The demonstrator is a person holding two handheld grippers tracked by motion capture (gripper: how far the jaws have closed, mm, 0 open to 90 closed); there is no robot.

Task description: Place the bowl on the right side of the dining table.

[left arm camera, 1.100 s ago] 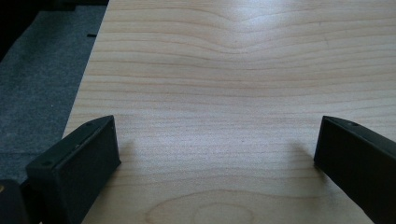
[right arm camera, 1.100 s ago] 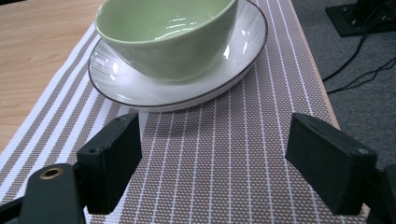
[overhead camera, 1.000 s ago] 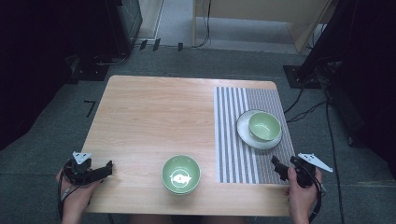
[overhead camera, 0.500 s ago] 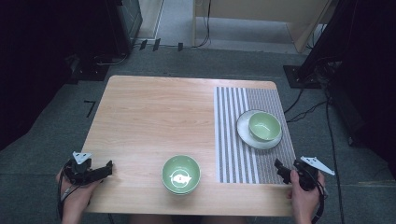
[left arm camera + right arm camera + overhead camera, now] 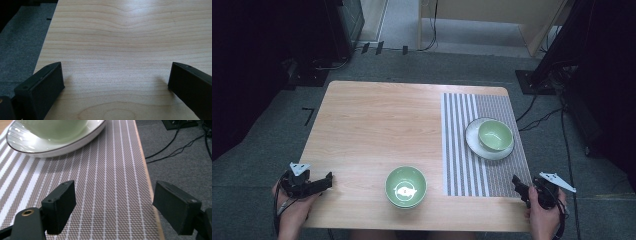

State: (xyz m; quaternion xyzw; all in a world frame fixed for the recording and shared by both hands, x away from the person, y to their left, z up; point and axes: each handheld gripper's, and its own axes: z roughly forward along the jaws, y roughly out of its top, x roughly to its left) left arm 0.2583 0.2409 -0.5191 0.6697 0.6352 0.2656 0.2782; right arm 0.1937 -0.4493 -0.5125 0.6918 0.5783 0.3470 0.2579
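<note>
A green bowl (image 5: 406,187) with a white mark inside stands on the wooden table (image 5: 382,125) near its front edge. A second green bowl (image 5: 495,134) sits in a white plate (image 5: 474,142) on the striped placemat (image 5: 464,150) at the right. My left gripper (image 5: 328,180) rests open at the table's front left corner, jaws wide over bare wood (image 5: 120,62). My right gripper (image 5: 518,184) is open at the front right corner, over the placemat (image 5: 107,195) edge, with the plate (image 5: 50,148) and its bowl (image 5: 53,130) just ahead.
Grey carpet (image 5: 592,190) surrounds the table, with cables (image 5: 542,117) trailing on the floor at the right. Dark equipment stands (image 5: 562,50) flank the far side. The table's right edge (image 5: 147,185) runs between my right jaws.
My right gripper has drawn back toward the table's front right corner, away from the plate. The left gripper and both bowls have stayed put.
</note>
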